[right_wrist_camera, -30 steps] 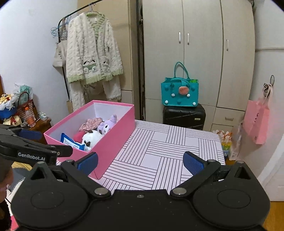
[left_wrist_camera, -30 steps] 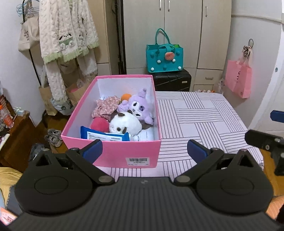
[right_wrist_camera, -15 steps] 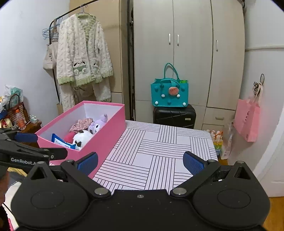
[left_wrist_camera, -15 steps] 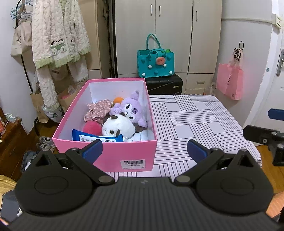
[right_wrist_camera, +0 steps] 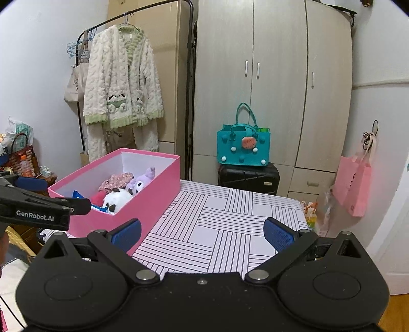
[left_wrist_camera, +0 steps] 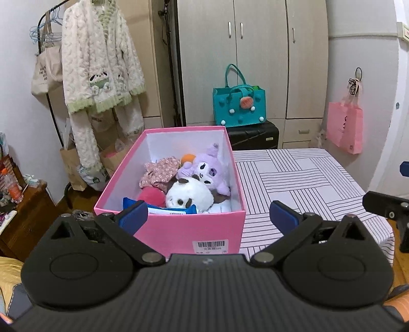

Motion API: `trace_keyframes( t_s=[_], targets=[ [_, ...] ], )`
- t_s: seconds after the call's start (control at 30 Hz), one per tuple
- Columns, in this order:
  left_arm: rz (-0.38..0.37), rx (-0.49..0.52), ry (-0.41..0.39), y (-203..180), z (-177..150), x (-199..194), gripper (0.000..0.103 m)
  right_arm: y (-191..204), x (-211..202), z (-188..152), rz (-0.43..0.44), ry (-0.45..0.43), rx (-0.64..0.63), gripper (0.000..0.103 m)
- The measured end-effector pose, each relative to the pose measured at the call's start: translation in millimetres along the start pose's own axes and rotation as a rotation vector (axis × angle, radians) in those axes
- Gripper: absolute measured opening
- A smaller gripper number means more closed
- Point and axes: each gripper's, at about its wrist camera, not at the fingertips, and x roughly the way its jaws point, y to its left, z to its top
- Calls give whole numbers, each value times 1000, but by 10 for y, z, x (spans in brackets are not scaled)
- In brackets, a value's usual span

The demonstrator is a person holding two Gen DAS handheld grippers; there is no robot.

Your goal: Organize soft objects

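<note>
striped tablecloth (right_wrist_camera: pixel 225 229), pink box (left_wrist_camera: pixel 179 229) of plush toys (left_wrist_camera: pixel 189 196) (barcode label), "genrobot.ai" on left hand-held gripper (left_wrist_camera: pixel 207 217), both hand-held grippers wide, empty

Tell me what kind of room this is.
Probably a bedroom: a tall beige wardrobe along the back wall, a fluffy cream pyjama set hanging on a black clothes rail, and a black suitcase underneath.

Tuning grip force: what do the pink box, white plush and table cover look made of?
Pink box: likely cardboard, matte; thin straight walls, white inside, barcode sticker on the front.
White plush: fuzzy pile fabric, probably stuffed; rounded and soft-edged, dark patches.
Table cover: looks like printed cloth; striped pattern, edge drapes over the table. Could be vinyl.
</note>
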Motion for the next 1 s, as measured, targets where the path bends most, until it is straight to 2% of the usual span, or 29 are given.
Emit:
trace_keyframes(
  t_s=[0.27,0.47,1.0],
  targets=[
    [-22,2,-13,-49,-17,-27,103,-50,-35,12,-23,-18,19,103],
    [-18,0,-5,-23,-33,-9,103,-62,-41,3,-57,-26,27,103],
    [8,15,6,-19,-60,-6,103,-63,-42,-8,-69,-31,32,103]
  ],
)
